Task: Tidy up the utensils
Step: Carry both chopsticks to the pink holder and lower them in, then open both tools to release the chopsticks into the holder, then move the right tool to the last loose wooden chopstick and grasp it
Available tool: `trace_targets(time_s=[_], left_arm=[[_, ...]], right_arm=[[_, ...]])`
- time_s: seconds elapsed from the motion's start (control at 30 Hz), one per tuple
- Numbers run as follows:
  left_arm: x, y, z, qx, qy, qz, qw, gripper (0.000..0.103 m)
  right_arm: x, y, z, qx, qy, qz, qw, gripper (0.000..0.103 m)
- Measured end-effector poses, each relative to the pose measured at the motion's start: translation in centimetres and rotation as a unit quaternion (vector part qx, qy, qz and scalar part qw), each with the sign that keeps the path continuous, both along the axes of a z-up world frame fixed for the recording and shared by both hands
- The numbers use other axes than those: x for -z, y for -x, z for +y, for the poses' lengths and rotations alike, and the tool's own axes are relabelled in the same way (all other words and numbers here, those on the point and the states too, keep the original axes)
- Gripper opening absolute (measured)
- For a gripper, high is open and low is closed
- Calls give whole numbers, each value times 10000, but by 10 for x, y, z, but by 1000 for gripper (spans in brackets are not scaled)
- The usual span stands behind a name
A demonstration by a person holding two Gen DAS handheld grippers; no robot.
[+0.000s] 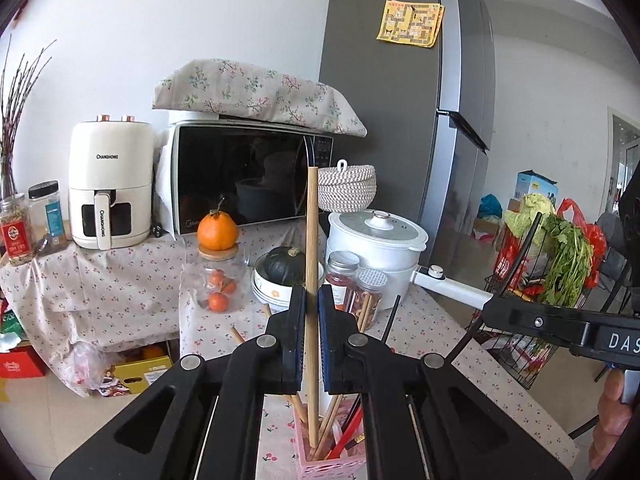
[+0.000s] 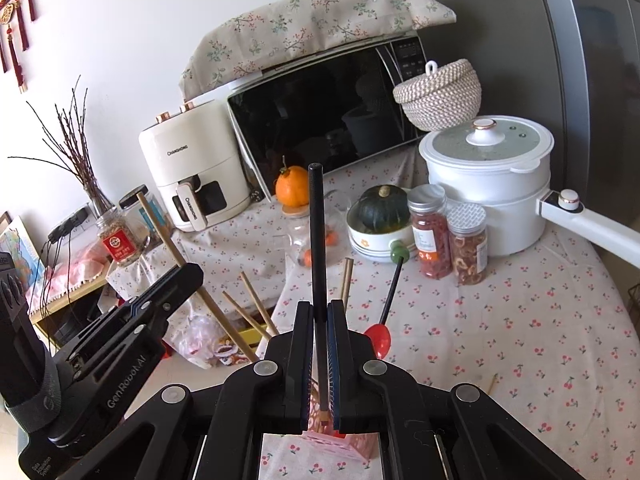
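My left gripper (image 1: 312, 300) is shut on a long light wooden chopstick (image 1: 311, 240) that stands upright, its lower end down in the pink perforated holder (image 1: 320, 458). Several other sticks and a red utensil lean in that holder. My right gripper (image 2: 320, 312) is shut on a black chopstick (image 2: 317, 232), upright, its lower tip just above the pink holder (image 2: 340, 446). A red spoon with a black stem and green knob (image 2: 378, 336) leans out of the holder to the right. In the right wrist view the left gripper (image 2: 188, 276) holds the wooden chopstick (image 2: 160, 228) at the left.
On the cherry-print tablecloth (image 2: 520, 340) stand two spice jars (image 2: 430, 232), a bowl with a dark squash (image 2: 378, 210), a white pot (image 2: 488, 172) with a long handle, a glass jar topped by an orange (image 1: 217, 232), a microwave (image 1: 248, 176), and an air fryer (image 1: 110, 184). A wire basket of greens (image 1: 552, 256) stands right.
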State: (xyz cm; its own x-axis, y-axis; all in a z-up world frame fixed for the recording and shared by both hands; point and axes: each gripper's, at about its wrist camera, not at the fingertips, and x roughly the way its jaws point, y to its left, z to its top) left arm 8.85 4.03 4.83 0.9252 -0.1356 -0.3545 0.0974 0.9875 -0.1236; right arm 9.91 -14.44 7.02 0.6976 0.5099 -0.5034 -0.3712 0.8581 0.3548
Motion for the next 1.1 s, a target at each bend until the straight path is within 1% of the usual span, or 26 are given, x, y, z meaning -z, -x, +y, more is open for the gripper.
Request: trace_targets(time_s=[0.1, 0.2, 0.3, 0.4, 0.47, 0.57, 0.6, 0.63, 0.67, 0.7, 0.73, 0.77, 0.8, 0.83, 0.87, 0.9, 0.93, 0.97, 1.1], left_arm=[[11, -10, -3, 44, -54, 196, 9998, 6], [18, -17, -4, 95, -95, 306, 9994, 6], [25, -24, -4, 173, -54, 460, 9988, 6], [31, -30, -3, 205, -16, 711, 9973, 6], [33, -32, -3, 117, -31, 844, 9964, 7], [30, -30, 1, 76, 27, 931, 9956, 9], [29, -30, 2, 64, 56, 961, 9953, 14], [29, -28, 4, 47, 93, 993, 9950, 22], [28, -27, 6, 28, 136, 1023, 9947, 27], [27, -25, 7, 12, 184, 1044, 9944, 36], [27, -22, 8, 1, 223, 1070, 9940, 43], [27, -20, 9, 2, 251, 1119, 9934, 46], [27, -18, 9, 22, 280, 1173, 9927, 51], [27, -16, 9, 42, 297, 1245, 9918, 55], [27, -13, 9, 56, 305, 1313, 9909, 58], [28, -11, 8, 70, 307, 1378, 9900, 63], [30, -9, 7, 97, 310, 1459, 9888, 70], [32, -7, 6, 144, 334, 1550, 9872, 73], [46, -3, -2, 259, 447, 1954, 9794, 80]], right_arm=[[8, -6, 4, 2, 49, 119, 9999, 4], [14, -10, 8, 0, 101, 207, 9997, 4], [19, -15, 11, -16, 144, 258, 9996, 4], [24, -20, 14, -119, 148, 333, 9993, 4], [28, -22, 17, -177, 161, 366, 9990, 7], [28, -24, 16, -165, 139, 397, 9990, 12], [27, -24, 13, -154, 99, 389, 9991, 12], [25, -23, 10, -142, 56, 375, 9992, 13], [23, -23, 6, -113, 16, 360, 9993, 16], [22, -22, 2, -66, -22, 339, 9994, 19], [20, -21, -3, -20, -56, 320, 9995, 25], [19, -19, -8, 26, -90, 308, 9995, 31], [18, -18, -13, 72, -126, 304, 9994, 35], [17, -18, -19, 114, -161, 305, 9993, 41], [16, -17, -25, 154, -200, 302, 9992, 49], [16, -16, -31, 211, -232, 297, 9991, 53], [16, -16, -38, 286, -252, 302, 9988, 60], [17, -15, -44, 357, -261, 318, 9985, 64], [24, -12, -63, 542, -244, 423, 9973, 75]])
